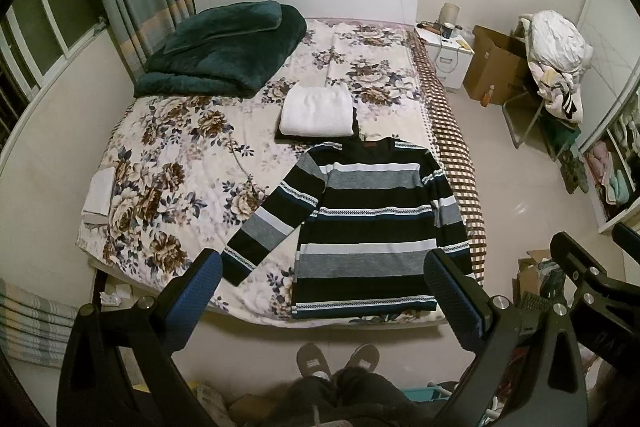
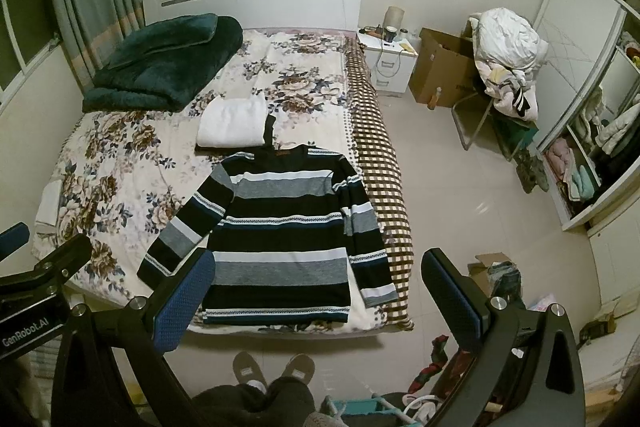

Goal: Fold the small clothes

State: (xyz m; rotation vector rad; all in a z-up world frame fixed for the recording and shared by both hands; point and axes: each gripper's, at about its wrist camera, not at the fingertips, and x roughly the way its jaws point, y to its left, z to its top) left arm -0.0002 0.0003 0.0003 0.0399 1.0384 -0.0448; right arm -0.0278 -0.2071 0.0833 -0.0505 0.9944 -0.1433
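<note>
A striped sweater [image 1: 372, 219] in black, grey and white lies spread flat, face up, near the foot of the bed [image 1: 180, 131], sleeves angled outward, collar toward a folded white garment [image 1: 318, 111].

My left tool [image 1: 322, 301] and my right tool [image 2: 318, 297] are both held high with jaws spread wide, gripping nothing; my feet [image 1: 338, 361] stand below them.

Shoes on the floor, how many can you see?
2. A left shoe and a right shoe sit side by side at the foot of the bed, below the striped sweater. Others may be hidden.
</note>
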